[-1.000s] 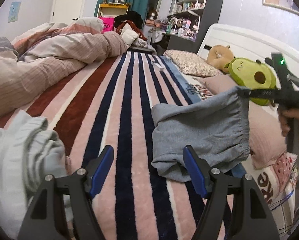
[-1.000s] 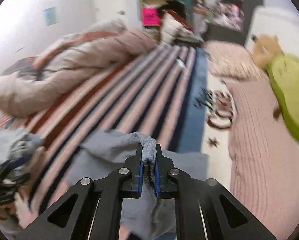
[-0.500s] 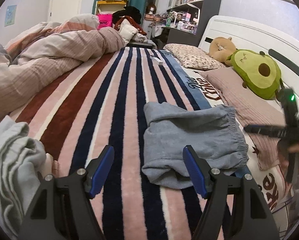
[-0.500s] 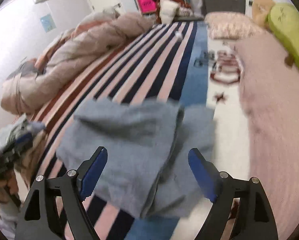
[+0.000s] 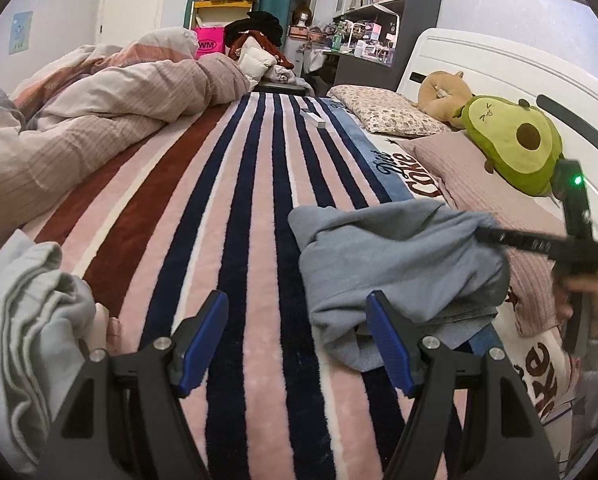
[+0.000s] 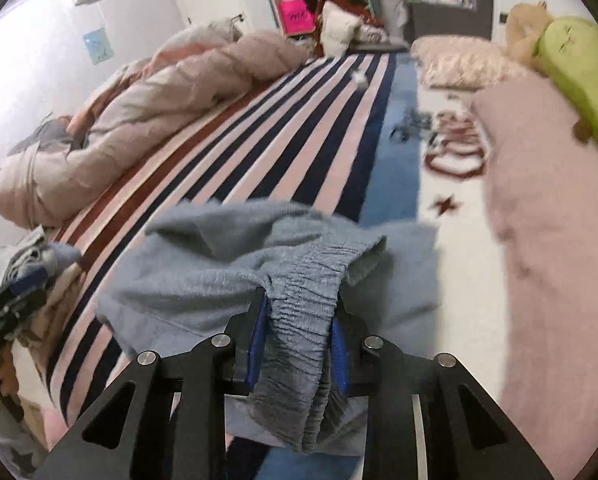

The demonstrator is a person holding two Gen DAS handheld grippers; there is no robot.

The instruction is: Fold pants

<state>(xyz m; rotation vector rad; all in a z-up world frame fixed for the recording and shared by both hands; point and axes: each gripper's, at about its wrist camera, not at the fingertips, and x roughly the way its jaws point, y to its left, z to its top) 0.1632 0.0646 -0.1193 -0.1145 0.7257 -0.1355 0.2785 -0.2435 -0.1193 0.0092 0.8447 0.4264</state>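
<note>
The right gripper (image 6: 297, 334) has its fingers clenched on the gathered elastic waistband of the grey-blue pants (image 6: 235, 276), which bunches between the blue pads and hangs down past them. From the left wrist view, the same gripper (image 5: 484, 233) reaches in from the side and bites the pants' (image 5: 399, 264) edge nearest the pink pillow (image 5: 475, 176), lifting that edge a little off the bed.

The left gripper (image 5: 297, 344) hovers low over the striped blanket (image 5: 235, 208), its fingers (image 5: 203, 340) spread wide and holding nothing; one blue pad sits just in front of the pants' near edge, though whether it touches the cloth cannot be told.

The pants lie in a loosely folded heap on the blanket, at its edge where the navy stripes meet a blue band, with part of them spilling onto the white printed sheet (image 6: 455, 248) just beside the pillow.

On the other side of the blanket from the pants, a pale grey garment (image 5: 27, 320) sits crumpled near the left gripper. Beyond it, a pink-beige duvet (image 5: 99, 120) is piled along that side of the bed.

Past the pants, an avocado plush toy (image 5: 515, 144) rests on the pink pillow, with a tan plush (image 5: 443, 88) and a floral pillow (image 5: 387, 114) farther on. A small white object (image 5: 313, 118) lies well beyond the pants on the stripes.
</note>
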